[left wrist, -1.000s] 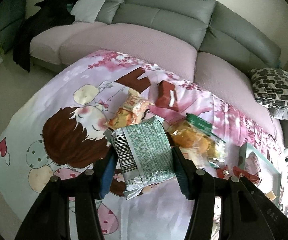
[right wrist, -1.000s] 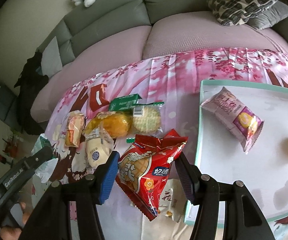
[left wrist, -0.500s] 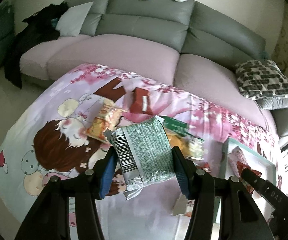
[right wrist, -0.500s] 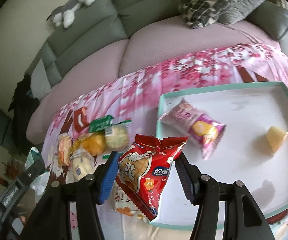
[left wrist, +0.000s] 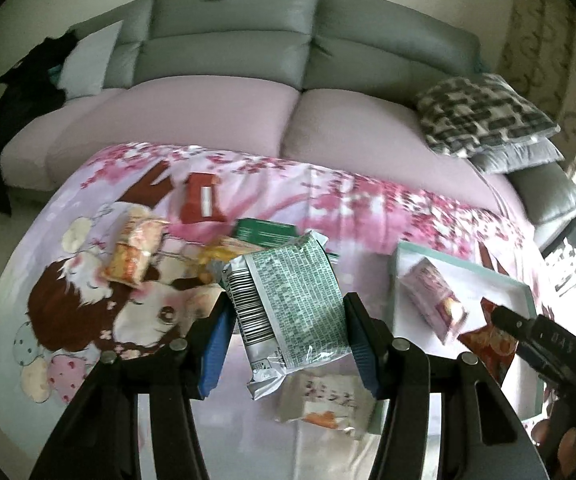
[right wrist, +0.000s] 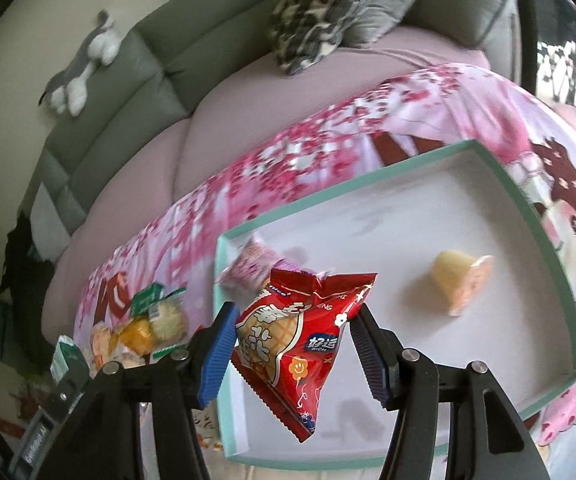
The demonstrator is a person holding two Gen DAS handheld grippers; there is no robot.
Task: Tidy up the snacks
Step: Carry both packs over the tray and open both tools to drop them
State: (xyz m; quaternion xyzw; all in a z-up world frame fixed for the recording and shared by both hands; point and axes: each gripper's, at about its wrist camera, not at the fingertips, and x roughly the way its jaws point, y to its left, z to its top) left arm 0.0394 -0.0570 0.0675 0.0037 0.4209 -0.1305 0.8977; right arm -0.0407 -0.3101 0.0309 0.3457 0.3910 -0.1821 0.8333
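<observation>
My left gripper (left wrist: 286, 340) is shut on a green-and-silver snack packet (left wrist: 291, 304), held above the pink cartoon cloth. My right gripper (right wrist: 291, 354) is shut on a red snack bag (right wrist: 297, 344), hanging over the left part of a white tray with a teal rim (right wrist: 527, 196). Inside the tray lie a pink packet (right wrist: 254, 266) and a yellow jelly cup (right wrist: 461, 286). In the left wrist view the tray (left wrist: 463, 266) sits to the right, with the pink packet (left wrist: 433, 298) in it and the right gripper's red bag (left wrist: 487, 338) over it.
Loose snacks lie on the cloth: a dark red packet (left wrist: 200, 198), an orange-pink packet (left wrist: 134, 250), a green box (left wrist: 266, 232), a white-orange packet (left wrist: 327, 404). A grey sofa (left wrist: 228, 52) with a patterned cushion (left wrist: 483, 114) stands behind. A plush toy (right wrist: 82, 66) sits on the backrest.
Both grippers have swung to the right with their packets still held. The tray has come well under the right gripper and has entered the left wrist view.
</observation>
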